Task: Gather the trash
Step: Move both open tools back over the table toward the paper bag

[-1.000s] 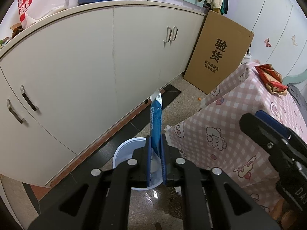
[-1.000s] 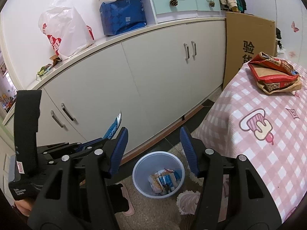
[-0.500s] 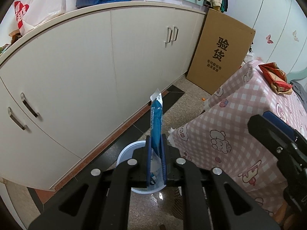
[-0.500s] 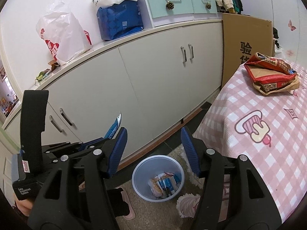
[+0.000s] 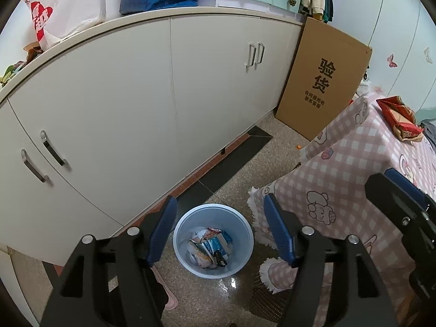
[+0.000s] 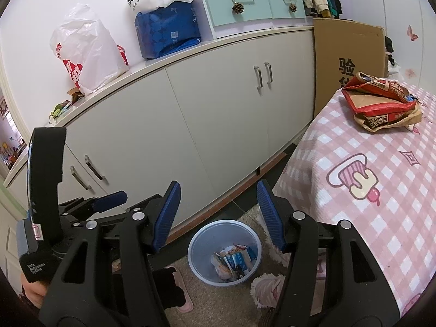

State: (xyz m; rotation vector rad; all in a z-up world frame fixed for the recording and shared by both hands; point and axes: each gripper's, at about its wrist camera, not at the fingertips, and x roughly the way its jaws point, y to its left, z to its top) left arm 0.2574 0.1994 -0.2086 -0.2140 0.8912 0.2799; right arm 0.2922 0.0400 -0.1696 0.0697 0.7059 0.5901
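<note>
Our left tongs [image 5: 219,229] and right tongs [image 6: 218,216] look alike: black angular frames, silver round screws at the joints, ribbed blue pads [image 6: 167,212] inside each finger. A white "Data Acquisition System" marking sits on the left tongs' body.

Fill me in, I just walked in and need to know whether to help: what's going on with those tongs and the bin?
A person is collecting trash with tongs in each hand. The left tongs hang right above the blue bin on the floor, jaws opening with nothing between them. Wrappers already lie inside the bin. The right tongs are open and empty too. A red snack bag is not yet collected from the pink checked tablecloth.
</note>
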